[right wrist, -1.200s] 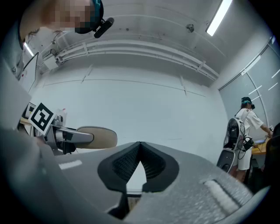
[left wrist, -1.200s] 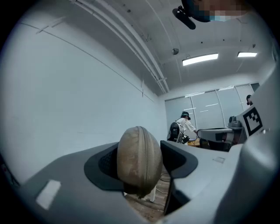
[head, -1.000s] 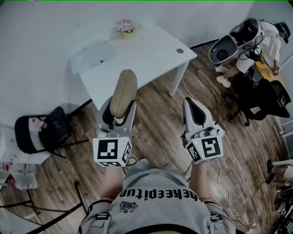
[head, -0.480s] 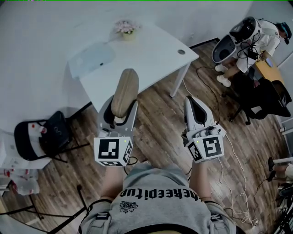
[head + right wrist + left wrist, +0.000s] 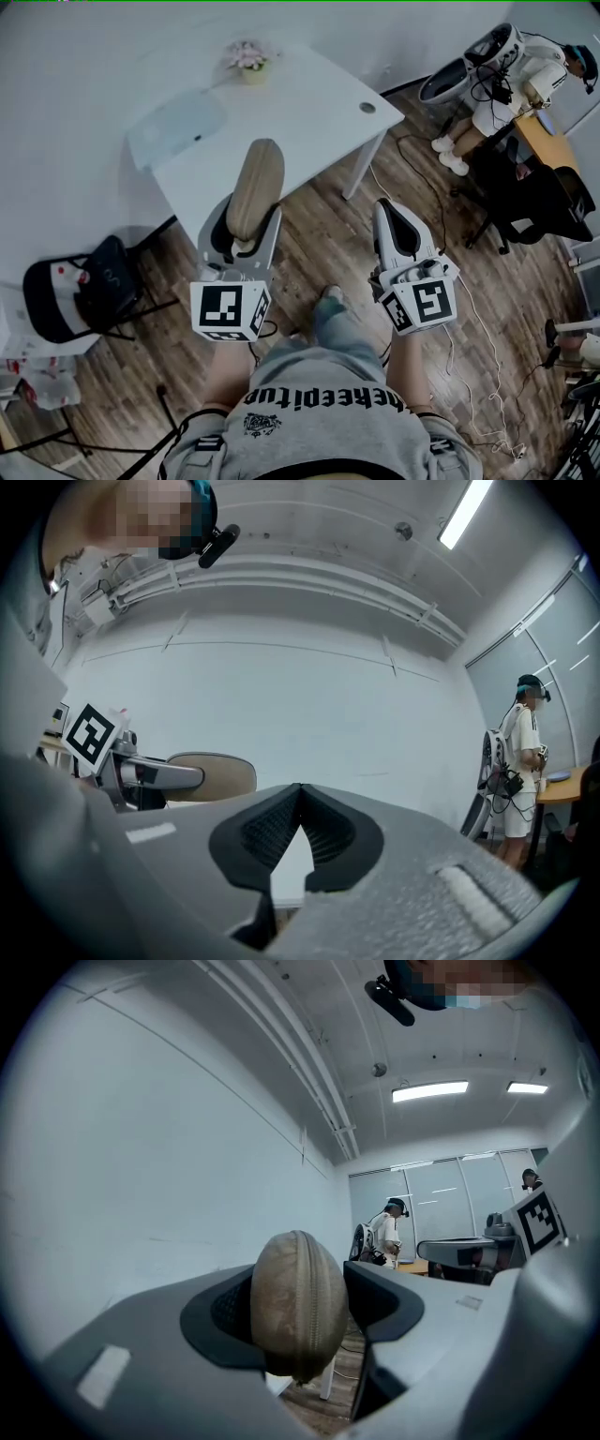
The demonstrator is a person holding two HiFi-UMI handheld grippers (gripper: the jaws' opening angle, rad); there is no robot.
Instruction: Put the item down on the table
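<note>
A tan oval zipped case stands on edge between the pads of my left gripper, which is shut on it; most of the case sticks out past the fingertips. In the left gripper view the case fills the gap between the jaws. It hangs over the wood floor, just short of the near edge of the white table. My right gripper is alongside, level, its tips meeting with nothing between them.
On the table stand a small flower pot and a pale mat. A chair with a black bag is at the left. A person and equipment are at the far right. Cables trail over the floor.
Both grippers and the held case have advanced toward the table, which has slid left in the view. The person's foot has come into view below, between the grippers. Neither grip has changed.
</note>
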